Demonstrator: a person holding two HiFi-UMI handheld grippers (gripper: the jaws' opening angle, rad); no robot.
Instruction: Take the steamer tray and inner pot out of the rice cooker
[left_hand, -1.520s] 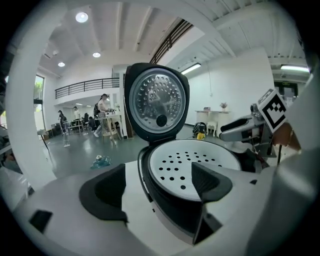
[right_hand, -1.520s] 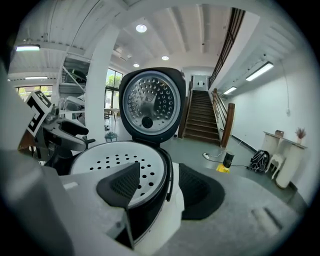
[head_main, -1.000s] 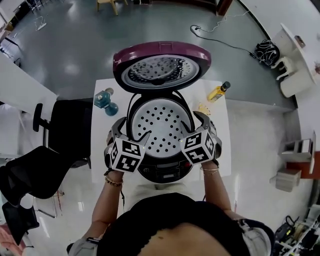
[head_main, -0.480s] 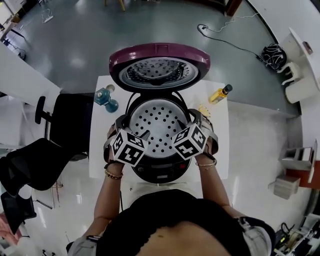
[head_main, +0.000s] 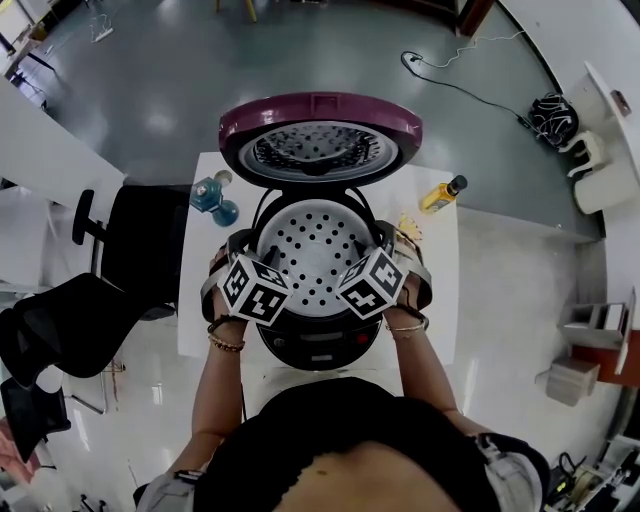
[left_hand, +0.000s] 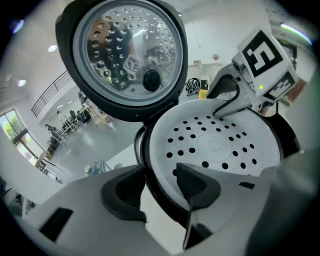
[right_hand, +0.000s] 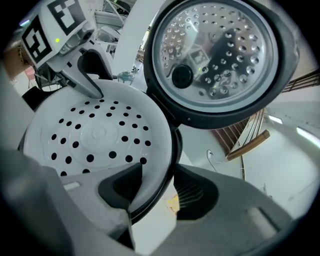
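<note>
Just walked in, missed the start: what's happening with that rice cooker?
A person works at the open rice cooker with a tool in each hand. The left tool and right tool straddle opposite sides of the steamer tray at its rim, their jaws just closing, the left further. The tray sits in the cooker, not yet lifted.

Between my jaws on either side sits the rim of the white steamer tray (head_main: 315, 250), dotted with dark round holes. The left gripper (left_hand: 160, 176) and right gripper (right_hand: 157, 185), jaws just closing, have dark grey pads, pale grey bodies and cubes of black-and-white squares. Beyond the jaws the lid (head_main: 320, 112) is maroon and its inner plate (head_main: 318, 150) is perforated silver. The cooker body (head_main: 320, 345) is black. A yellow bottle (head_main: 441, 194) stands past the right jaws and a blue bottle (head_main: 210, 197) past the left, on a white table (head_main: 440, 290).
</note>
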